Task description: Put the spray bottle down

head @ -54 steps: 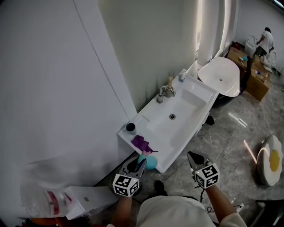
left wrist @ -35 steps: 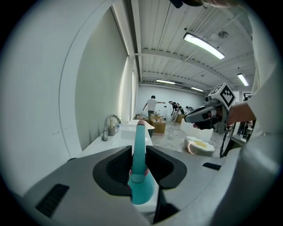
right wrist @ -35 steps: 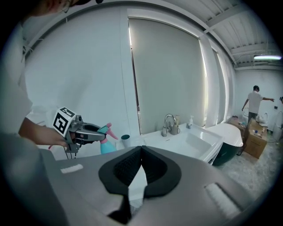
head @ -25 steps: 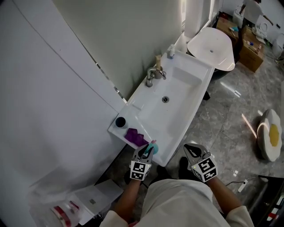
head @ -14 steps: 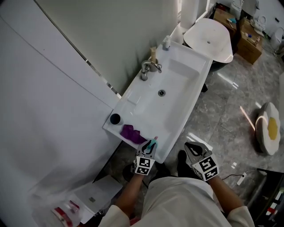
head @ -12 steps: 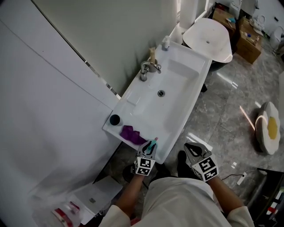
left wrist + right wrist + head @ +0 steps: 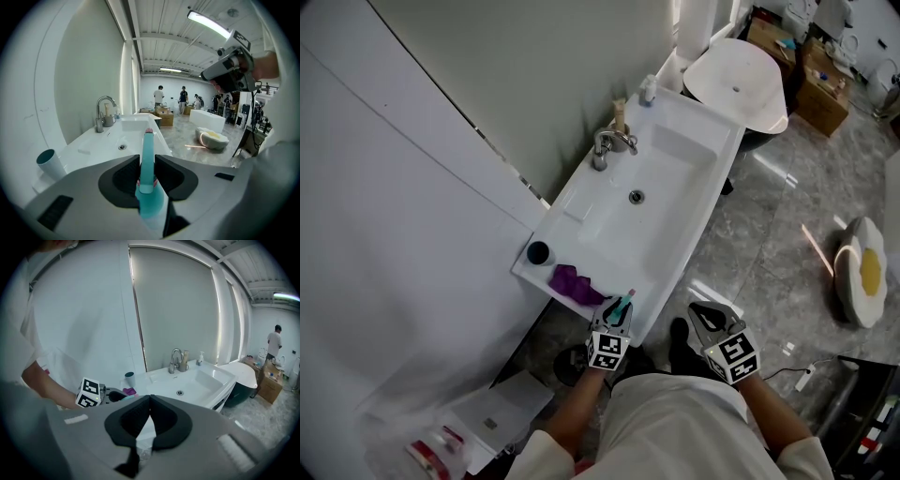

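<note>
– At the near corner of the sink [image 7: 675,178], what have you got?

– On my head view the left gripper [image 7: 619,311] is at six o'clock, its jaws clamped on the spray bottle [image 7: 622,304]. The left gripper view shows it best: the teal bottle stands upright between the pads, gripped on both sides, nozzle pointing up.

– Is the bottle resting on the sink?

– I cannot tell. It sits over the front rim, but contact underneath is hidden from me.

– What is beside it?

– A purple cloth [image 7: 572,280] lies on the ledge just at ten o'clock from the bottle, and a dark cup [image 7: 538,252] stands beyond that, further along the same line, near the wall. The faucet [image 7: 605,147] is well away at twelve o'clock, at the back of the basin.

– And your right gripper?

– The right gripper [image 7: 701,313] is at three o'clock from the left one, off the sink and above the grey floor [image 7: 769,244]. In its own view the two jaw tips meet, so it is closed.
</note>
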`<state>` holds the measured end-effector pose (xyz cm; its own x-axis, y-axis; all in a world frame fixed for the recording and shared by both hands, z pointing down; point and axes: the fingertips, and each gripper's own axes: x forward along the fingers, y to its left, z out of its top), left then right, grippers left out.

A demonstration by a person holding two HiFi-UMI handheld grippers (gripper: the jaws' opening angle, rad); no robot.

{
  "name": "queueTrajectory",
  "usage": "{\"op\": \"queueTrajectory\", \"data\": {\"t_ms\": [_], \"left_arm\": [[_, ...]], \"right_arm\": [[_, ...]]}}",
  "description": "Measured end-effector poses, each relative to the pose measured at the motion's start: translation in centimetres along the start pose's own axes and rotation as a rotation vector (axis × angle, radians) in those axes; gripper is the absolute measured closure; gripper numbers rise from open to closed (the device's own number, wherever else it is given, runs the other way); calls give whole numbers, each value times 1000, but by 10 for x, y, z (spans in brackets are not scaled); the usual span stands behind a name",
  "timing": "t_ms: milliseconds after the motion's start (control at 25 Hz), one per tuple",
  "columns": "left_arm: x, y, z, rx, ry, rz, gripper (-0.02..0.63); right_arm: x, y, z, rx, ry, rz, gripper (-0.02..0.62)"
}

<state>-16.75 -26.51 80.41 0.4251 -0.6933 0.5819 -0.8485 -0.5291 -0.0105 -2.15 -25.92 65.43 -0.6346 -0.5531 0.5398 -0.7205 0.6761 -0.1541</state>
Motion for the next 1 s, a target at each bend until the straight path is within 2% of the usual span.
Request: {"op": "queueTrajectory", "data": {"t_ms": [160, 480, 1000], "left_arm": [[0, -12, -1, -5, -4, -26, 503], [1, -14, -6, 4, -11, -12, 499], [-3, -17, -5, -27, 1, -5, 428]], "right_arm": [[-1, 0, -1, 2, -3, 1, 584], [-3, 1, -6, 0, 2, 2, 584], [-11, 3, -11, -2, 2, 8, 584]]}}
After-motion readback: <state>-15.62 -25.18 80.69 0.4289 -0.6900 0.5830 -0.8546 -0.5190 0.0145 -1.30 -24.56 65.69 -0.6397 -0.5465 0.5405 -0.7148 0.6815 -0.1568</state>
